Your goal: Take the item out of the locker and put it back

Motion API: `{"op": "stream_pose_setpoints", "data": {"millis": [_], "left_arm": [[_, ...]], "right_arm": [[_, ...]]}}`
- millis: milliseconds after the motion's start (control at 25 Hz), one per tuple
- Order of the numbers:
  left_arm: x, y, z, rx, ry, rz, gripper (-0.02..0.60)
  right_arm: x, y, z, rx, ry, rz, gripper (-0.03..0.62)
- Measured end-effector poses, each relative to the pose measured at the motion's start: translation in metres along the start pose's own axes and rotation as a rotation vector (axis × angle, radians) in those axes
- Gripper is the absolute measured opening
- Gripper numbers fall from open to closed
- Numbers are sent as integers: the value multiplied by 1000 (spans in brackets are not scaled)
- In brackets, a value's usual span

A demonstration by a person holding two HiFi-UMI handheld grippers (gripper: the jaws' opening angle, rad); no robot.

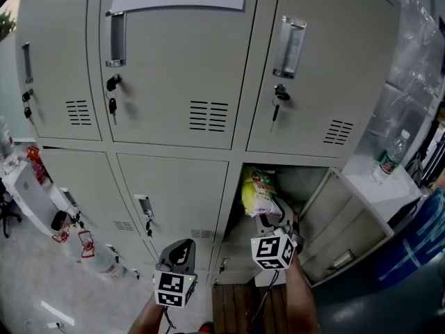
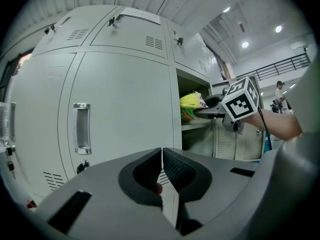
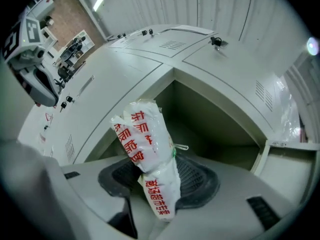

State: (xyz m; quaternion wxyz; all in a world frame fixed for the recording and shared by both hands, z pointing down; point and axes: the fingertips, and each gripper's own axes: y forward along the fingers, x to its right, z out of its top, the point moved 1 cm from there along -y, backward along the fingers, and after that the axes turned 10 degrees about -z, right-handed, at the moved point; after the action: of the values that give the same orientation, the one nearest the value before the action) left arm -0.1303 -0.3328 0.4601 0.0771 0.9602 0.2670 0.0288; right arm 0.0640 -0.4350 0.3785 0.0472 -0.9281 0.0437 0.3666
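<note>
The item is a yellow-green packet in a white plastic bag with red print (image 1: pixel 259 192) (image 3: pixel 147 154). It is held at the mouth of the open lower locker (image 1: pixel 313 183), in front of its dark inside (image 3: pixel 215 119). My right gripper (image 1: pixel 276 221) (image 3: pixel 160 178) is shut on the bag's lower part, with the pads pressing both sides. My left gripper (image 1: pixel 179 251) (image 2: pixel 161 171) hangs shut and empty before the closed door to the left. From the left gripper view the right gripper (image 2: pixel 212 110) and the bag (image 2: pixel 192 103) show at the locker opening.
The open locker's door (image 1: pixel 348 232) swings out to the right. A water bottle (image 1: pixel 389 155) stands on a white ledge beyond it. Keys (image 1: pixel 112 105) hang in the upper doors' locks. Red tags (image 1: pixel 85 242) dangle low on the left. Wooden boards (image 1: pixel 236 305) lie below.
</note>
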Motion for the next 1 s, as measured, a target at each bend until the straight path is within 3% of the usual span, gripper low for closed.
{"op": "stream_pose_setpoints", "data": {"millis": [480,1000], "left_arm": [[39,-14,19,36,37,-49,29],[109,-39,13,19,47,-104,29]], "right_arm": [[42,-95,8,28,268,-66,218],[47,-218,-32,-5,616,-83,216]]}}
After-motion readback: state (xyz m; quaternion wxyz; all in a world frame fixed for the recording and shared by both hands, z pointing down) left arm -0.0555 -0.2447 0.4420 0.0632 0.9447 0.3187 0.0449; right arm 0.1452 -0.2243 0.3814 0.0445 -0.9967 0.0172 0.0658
